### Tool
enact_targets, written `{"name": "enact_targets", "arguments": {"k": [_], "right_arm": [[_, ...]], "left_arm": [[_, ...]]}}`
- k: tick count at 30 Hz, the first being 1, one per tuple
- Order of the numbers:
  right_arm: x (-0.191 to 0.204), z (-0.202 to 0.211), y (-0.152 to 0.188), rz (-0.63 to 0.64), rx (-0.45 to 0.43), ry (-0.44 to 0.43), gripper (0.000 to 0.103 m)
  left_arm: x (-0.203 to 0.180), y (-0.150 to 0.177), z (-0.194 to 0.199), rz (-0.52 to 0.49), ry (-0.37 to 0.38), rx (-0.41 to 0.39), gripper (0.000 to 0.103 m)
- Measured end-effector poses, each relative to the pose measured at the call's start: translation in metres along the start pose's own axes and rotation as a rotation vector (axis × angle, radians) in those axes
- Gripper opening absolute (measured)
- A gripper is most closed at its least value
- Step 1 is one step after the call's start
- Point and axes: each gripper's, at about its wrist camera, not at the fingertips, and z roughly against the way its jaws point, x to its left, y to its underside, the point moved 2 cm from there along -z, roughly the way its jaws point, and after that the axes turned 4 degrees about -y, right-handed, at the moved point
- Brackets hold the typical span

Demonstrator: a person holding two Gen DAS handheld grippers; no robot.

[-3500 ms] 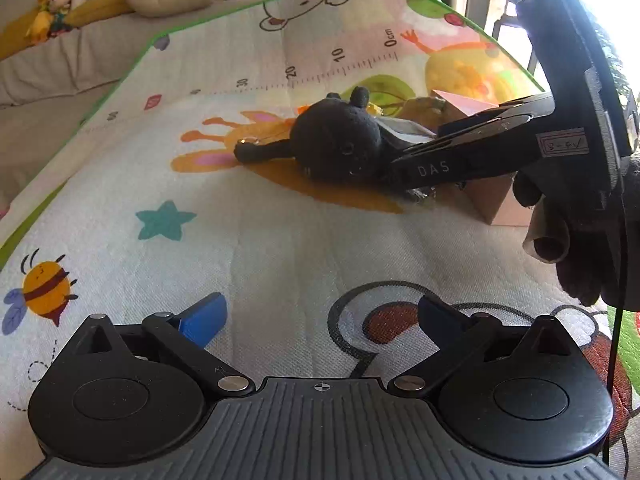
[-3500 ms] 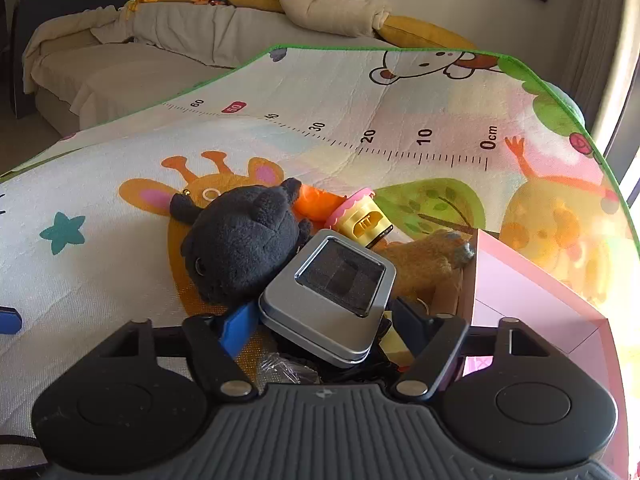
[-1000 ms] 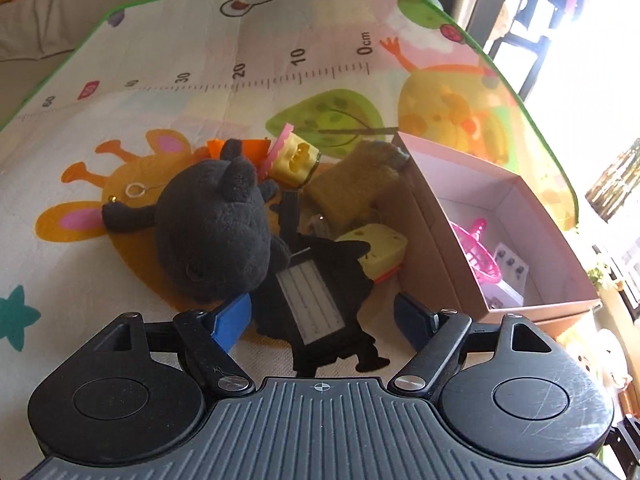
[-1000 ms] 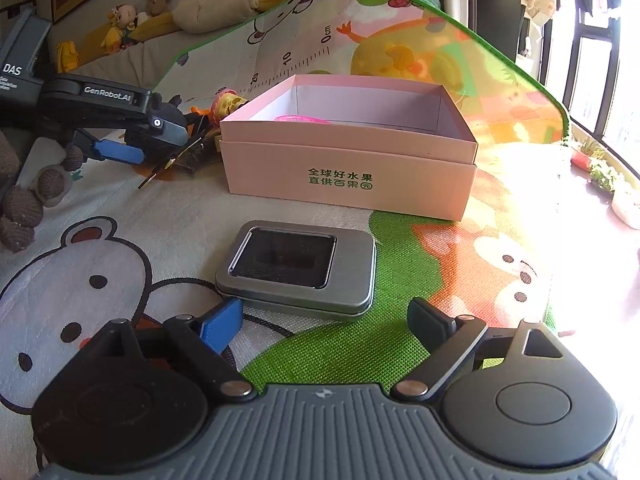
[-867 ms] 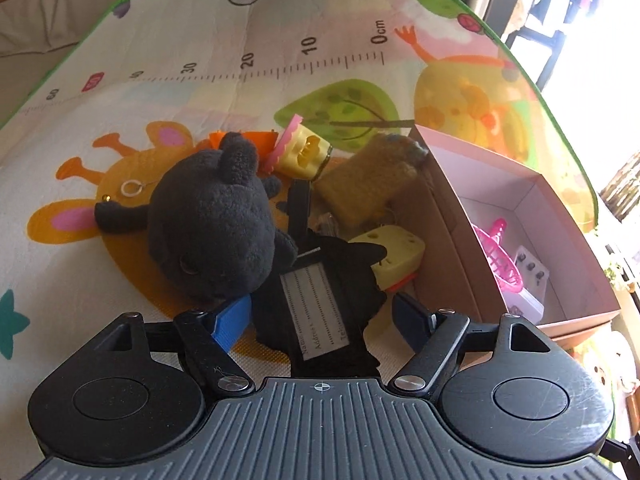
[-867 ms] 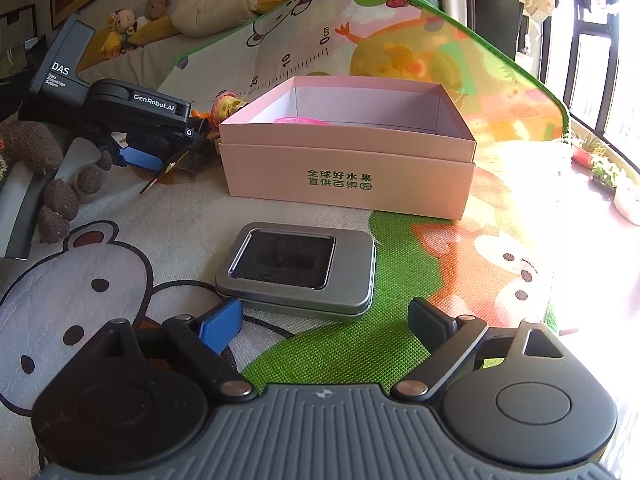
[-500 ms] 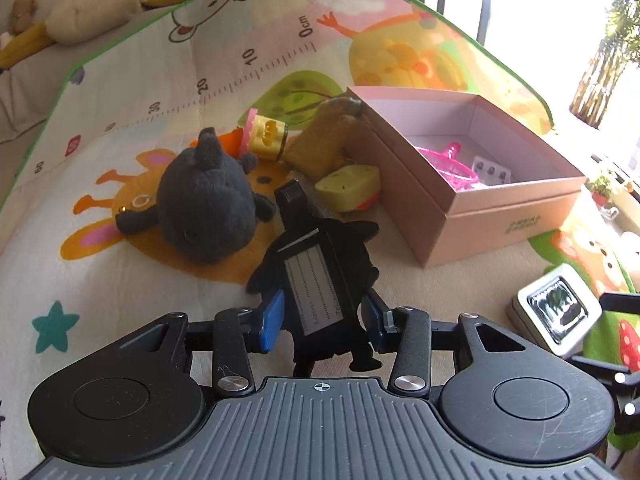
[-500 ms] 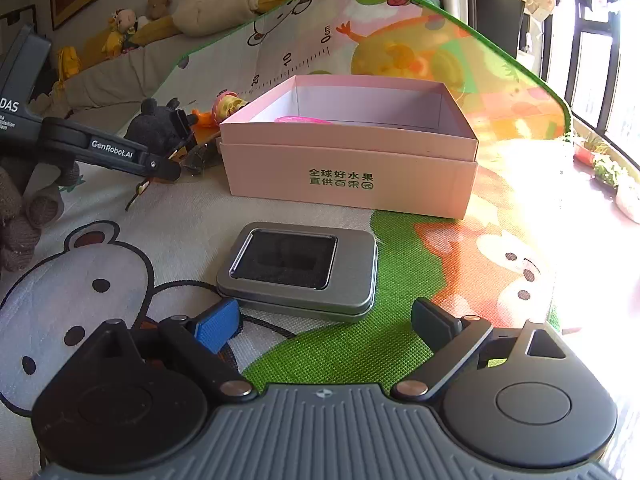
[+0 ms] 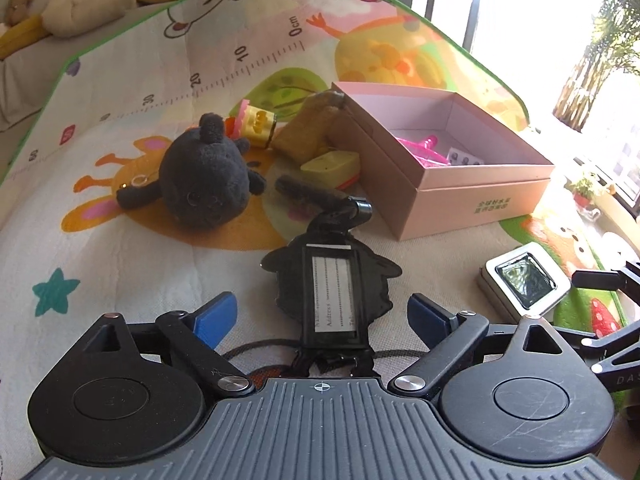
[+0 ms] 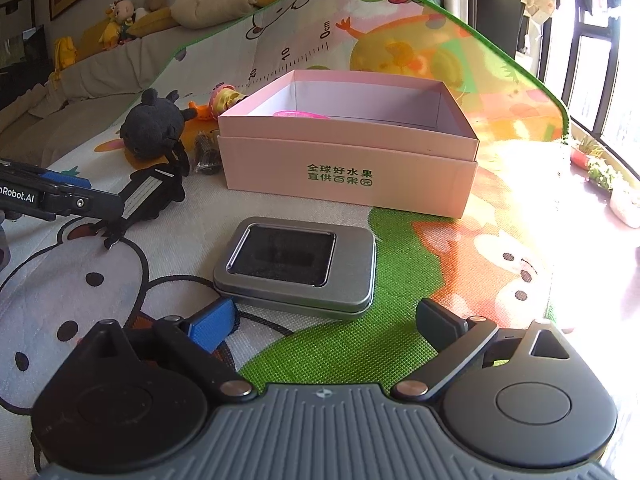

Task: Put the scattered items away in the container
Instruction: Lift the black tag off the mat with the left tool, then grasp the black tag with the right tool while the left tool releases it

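Flat black luggage tag lies between gaping left hand-held gripper, seemingly untouched.

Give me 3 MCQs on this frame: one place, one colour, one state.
1. Where is the metal tin?
A. in the box
B. on the mat in front of the box
C. on the plush

2. What colour is the box?
A. pink
B. blue
C. grey

3. What is the left tool doing?
A. shut on the luggage tag
B. open, tag between its fingers
C. shut, empty

Key: B, the tin lies on the mat short of the box; A, its walls are pink; B, both fingers stand clear of the luggage tag.
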Motion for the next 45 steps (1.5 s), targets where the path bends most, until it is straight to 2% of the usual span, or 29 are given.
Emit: {"name": "enact_targets", "arguments": {"k": [3,8,12,13,16,18,20,21,23,24,26,29,30,33,36,37,39,45], "right_arm": [[-0.001,0.0,0.0,-0.006,-0.001,0.001,0.098],[-0.002,0.0,0.0,-0.012,-0.003,0.0,0.098],[-0.002,0.0,0.0,-0.016,-0.003,0.002,0.098],[-0.002,0.0,0.0,-0.017,-0.002,0.004,0.098],[-0.002,0.003,-0.001,-0.017,-0.019,0.016,0.098],[0.001,0.012,-0.006,-0.024,-0.073,-0.011,0.098],[0.009,0.018,-0.018,-0.032,-0.082,-0.074,0.097],[0.014,0.021,-0.025,-0.028,-0.09,-0.096,0.093],[0.027,0.022,-0.042,0.001,-0.097,-0.144,0.079],[0.034,0.021,-0.051,0.012,-0.093,-0.17,0.067],[0.051,0.012,-0.07,0.011,-0.066,-0.249,0.056],[0.083,-0.009,-0.095,0.017,-0.023,-0.373,0.055],[0.095,-0.018,-0.102,0.044,-0.012,-0.39,0.055],[0.118,-0.046,-0.114,0.099,0.035,-0.371,0.054],[0.125,-0.069,-0.119,0.1,0.12,-0.364,0.022],[0.123,-0.069,-0.121,0.086,0.124,-0.369,0.021],[0.119,-0.06,-0.128,0.086,0.098,-0.36,0.016],[0.116,0.01,-0.161,0.114,-0.079,-0.386,0.014]], "left_arm": [[-0.007,-0.007,-0.017,0.01,-0.015,0.017,0.096],[-0.015,-0.016,-0.039,-0.031,-0.035,0.01,0.096],[-0.015,-0.014,-0.039,-0.075,-0.039,-0.023,0.094],[-0.015,-0.013,-0.038,-0.082,-0.038,-0.029,0.088],[-0.015,-0.009,-0.035,-0.109,-0.054,-0.043,0.088],[-0.014,-0.005,-0.03,-0.121,-0.051,-0.045,0.088],[-0.012,0.001,-0.022,-0.124,-0.044,-0.037,0.088],[-0.011,0.005,-0.018,-0.123,-0.044,-0.033,0.088],[-0.008,0.015,-0.008,-0.116,-0.036,-0.029,0.088],[-0.007,0.019,-0.004,-0.109,-0.029,-0.029,0.088],[-0.004,0.026,0.002,-0.089,-0.013,-0.031,0.089],[0.0,0.032,0.006,-0.073,-0.005,-0.051,0.089],[0.0,0.033,0.007,-0.07,-0.004,-0.057,0.089],[0.004,0.034,0.01,-0.051,0.011,-0.067,0.089],[0.009,0.036,0.014,-0.023,0.028,-0.078,0.095],[0.011,0.036,0.017,-0.017,0.031,-0.085,0.095],[0.014,0.038,0.023,-0.001,0.037,-0.099,0.096],[0.021,0.04,0.05,0.05,0.04,-0.167,0.098]]}}
